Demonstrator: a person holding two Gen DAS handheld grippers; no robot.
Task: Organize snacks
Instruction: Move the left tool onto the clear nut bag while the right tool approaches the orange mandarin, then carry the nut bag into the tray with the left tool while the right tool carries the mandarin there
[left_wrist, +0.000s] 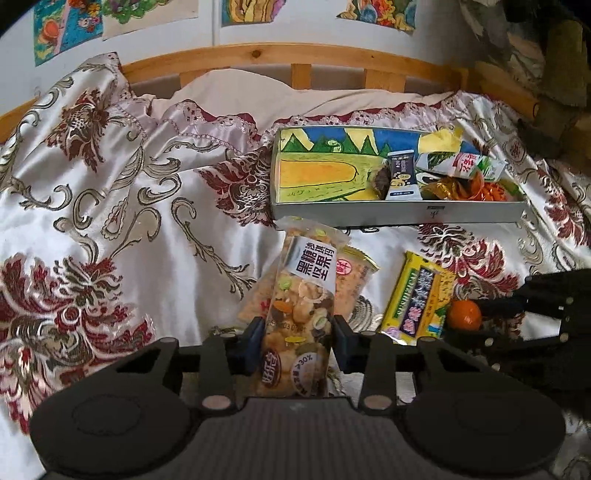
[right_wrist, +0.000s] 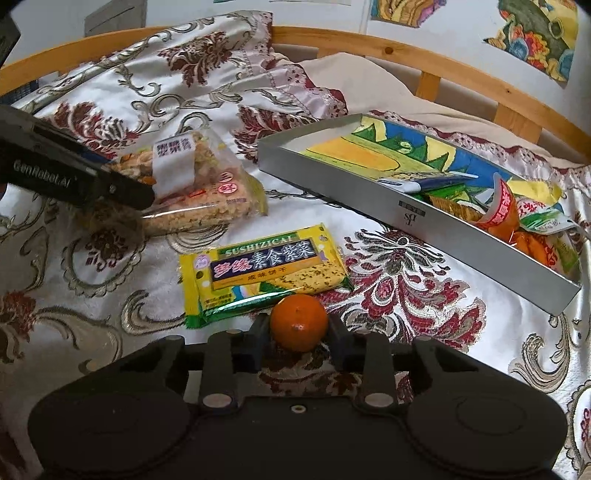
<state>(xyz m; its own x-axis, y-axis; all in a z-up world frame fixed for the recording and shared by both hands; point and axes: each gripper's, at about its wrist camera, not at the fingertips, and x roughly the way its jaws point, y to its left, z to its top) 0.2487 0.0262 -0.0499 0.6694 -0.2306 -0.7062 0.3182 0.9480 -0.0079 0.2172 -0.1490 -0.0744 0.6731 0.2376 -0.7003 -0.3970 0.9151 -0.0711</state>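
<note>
On the bed, the left gripper (left_wrist: 298, 334) is grasping the nut bar packet (left_wrist: 301, 295), and the right gripper (right_wrist: 298, 334) is clenching the orange (right_wrist: 298, 322), near the seaweed cracker pack (right_wrist: 258, 266). The tray (right_wrist: 406, 210) is lying far right.

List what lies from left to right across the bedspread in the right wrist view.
Nut bar pack under the left tongs → yellow seaweed cracker pack → orange in the right tongs → snack tray.
</note>
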